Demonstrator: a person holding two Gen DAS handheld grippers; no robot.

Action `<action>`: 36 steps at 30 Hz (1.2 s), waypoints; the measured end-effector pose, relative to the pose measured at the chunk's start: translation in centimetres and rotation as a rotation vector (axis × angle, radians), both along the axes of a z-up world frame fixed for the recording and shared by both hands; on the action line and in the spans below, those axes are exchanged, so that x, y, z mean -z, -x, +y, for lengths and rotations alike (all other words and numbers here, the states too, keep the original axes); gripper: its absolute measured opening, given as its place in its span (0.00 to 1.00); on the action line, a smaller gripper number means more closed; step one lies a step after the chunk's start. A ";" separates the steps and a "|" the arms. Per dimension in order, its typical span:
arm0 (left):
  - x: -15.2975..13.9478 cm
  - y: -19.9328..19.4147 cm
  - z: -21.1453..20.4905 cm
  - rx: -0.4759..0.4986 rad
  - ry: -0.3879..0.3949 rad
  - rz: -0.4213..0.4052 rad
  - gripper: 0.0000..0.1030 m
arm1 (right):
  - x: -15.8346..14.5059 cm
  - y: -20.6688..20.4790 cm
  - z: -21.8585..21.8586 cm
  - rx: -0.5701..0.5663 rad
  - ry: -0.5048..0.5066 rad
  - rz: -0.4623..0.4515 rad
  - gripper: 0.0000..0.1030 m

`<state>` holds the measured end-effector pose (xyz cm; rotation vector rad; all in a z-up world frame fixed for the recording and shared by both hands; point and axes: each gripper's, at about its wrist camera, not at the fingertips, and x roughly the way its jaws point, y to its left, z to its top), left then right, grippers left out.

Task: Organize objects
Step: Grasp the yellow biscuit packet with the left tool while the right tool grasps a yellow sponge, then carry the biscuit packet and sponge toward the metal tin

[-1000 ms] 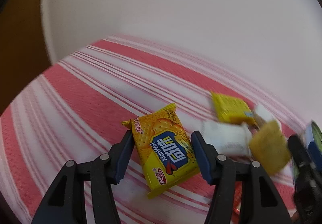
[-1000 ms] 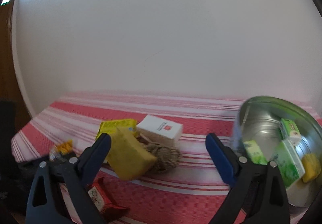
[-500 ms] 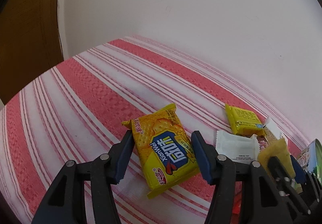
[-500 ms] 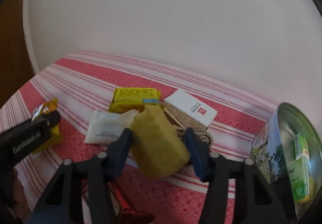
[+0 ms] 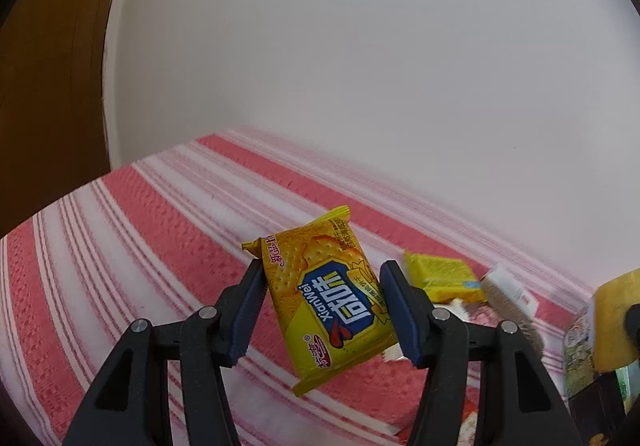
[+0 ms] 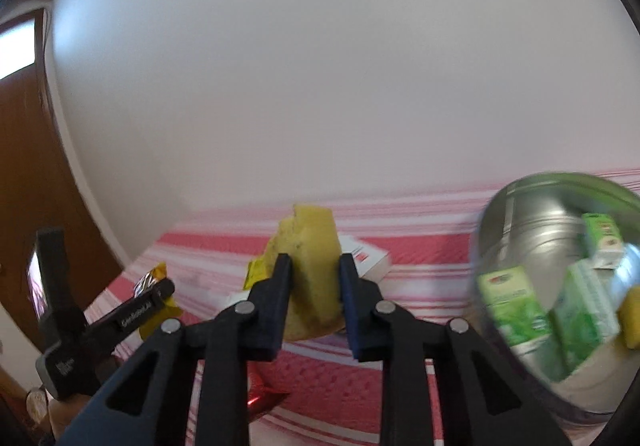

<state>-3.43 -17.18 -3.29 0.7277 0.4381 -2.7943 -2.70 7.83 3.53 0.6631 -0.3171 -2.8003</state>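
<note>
My left gripper (image 5: pixel 320 306) is shut on a yellow cracker packet (image 5: pixel 328 302) with a blue label and holds it above the red-and-white striped cloth (image 5: pixel 160 246). My right gripper (image 6: pixel 316 294) is shut on a yellow sponge (image 6: pixel 310 266) and holds it up off the cloth. The sponge also shows at the right edge of the left wrist view (image 5: pixel 612 314). A round metal tin (image 6: pixel 532 230) stands open at the right, with green cartons (image 6: pixel 508 306) and a yellow piece inside. The left gripper and its packet show in the right wrist view (image 6: pixel 152 290).
A small yellow packet (image 5: pixel 440 274), a white box with a red mark (image 6: pixel 368 250) and a red foil wrapper (image 6: pixel 264 398) lie on the cloth. A white wall stands behind the table. A brown door (image 5: pixel 48 85) is at the left.
My right gripper closed on the yellow sponge and lifted it toward the tin. My left gripper rose with the cracker packet still in it.
</note>
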 end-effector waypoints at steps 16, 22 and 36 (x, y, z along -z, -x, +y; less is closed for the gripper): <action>-1.9 -1.7 7.7 0.112 0.095 0.085 0.59 | -3.6 -5.5 5.2 0.287 -0.147 0.258 0.23; -3.2 -2.5 12.3 0.199 0.122 0.108 0.59 | -4.0 -5.9 6.8 0.323 -0.169 0.270 0.23; -5.5 -4.6 20.9 0.336 0.185 0.150 0.59 | -5.7 -7.1 12.5 0.438 -0.187 0.287 0.23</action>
